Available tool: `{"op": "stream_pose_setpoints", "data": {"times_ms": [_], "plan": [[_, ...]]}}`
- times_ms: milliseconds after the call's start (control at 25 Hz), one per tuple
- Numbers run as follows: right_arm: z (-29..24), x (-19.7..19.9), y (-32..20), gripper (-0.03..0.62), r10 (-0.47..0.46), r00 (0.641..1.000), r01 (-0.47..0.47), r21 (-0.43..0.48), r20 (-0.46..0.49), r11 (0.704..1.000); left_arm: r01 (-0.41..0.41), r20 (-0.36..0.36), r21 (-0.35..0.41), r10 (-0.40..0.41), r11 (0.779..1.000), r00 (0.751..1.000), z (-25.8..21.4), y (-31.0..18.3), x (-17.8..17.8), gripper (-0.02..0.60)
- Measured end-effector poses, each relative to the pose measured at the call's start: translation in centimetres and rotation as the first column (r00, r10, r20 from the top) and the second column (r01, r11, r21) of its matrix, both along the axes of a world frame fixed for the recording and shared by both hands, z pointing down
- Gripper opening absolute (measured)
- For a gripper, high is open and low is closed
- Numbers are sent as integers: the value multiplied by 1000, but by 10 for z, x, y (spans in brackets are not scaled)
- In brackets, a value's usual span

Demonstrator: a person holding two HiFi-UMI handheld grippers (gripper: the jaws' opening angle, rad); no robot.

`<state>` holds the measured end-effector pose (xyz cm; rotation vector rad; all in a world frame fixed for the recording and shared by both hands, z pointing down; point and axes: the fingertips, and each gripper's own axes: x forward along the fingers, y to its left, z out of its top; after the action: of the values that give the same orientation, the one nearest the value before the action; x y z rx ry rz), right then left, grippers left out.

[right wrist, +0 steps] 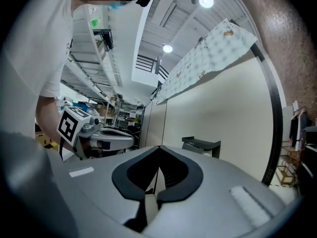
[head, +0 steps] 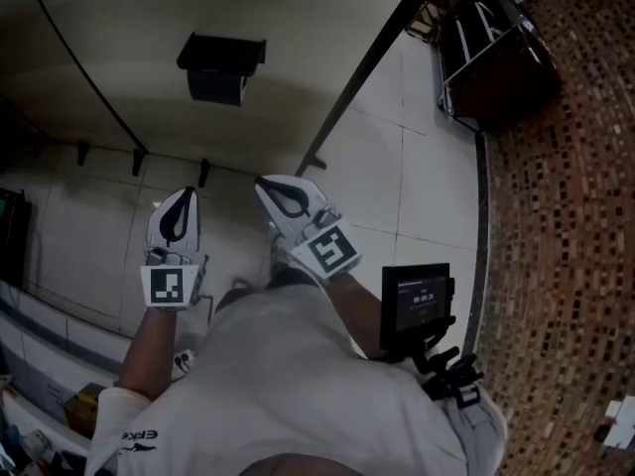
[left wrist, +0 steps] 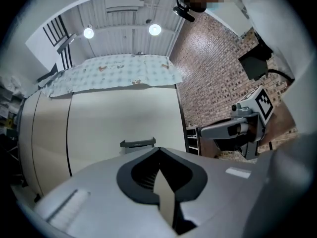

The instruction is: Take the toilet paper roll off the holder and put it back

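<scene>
A black toilet paper holder (head: 220, 67) with a flat lid is fixed to the cream wall ahead of both grippers; I cannot make out a roll in it. It also shows in the left gripper view as the holder (left wrist: 137, 143) and in the right gripper view as the holder (right wrist: 200, 144). My left gripper (head: 185, 194) is shut with nothing in it, and its jaws (left wrist: 158, 150) meet at the tip. To its right, my right gripper (head: 266, 181) is also shut and holds nothing, tips together (right wrist: 159, 148). Both point level at the wall, short of the holder.
A black frame strip (head: 367, 62) runs along the wall's right edge. A dark metal rack (head: 486, 58) stands at the upper right beside brown mosaic tiling (head: 566, 216). A black device (head: 417, 305) hangs at the person's waist. Storage shelves (right wrist: 106, 113) fill the far left.
</scene>
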<state>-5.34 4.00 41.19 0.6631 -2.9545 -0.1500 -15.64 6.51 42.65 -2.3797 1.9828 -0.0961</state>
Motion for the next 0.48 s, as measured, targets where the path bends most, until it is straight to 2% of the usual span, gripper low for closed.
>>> {"op": "stream_pose_setpoints", "data": {"times_ms": [240, 480], "plan": [[-1, 19, 10, 15, 10, 1000, -10, 1, 20, 1000, -6, -13, -33, 5, 999, 1000, 8, 20, 22, 3], [-9, 41, 11, 15, -10, 999, 9, 12, 37, 1000, 50, -45, -24, -51, 998, 998, 4, 24, 35, 3]]}}
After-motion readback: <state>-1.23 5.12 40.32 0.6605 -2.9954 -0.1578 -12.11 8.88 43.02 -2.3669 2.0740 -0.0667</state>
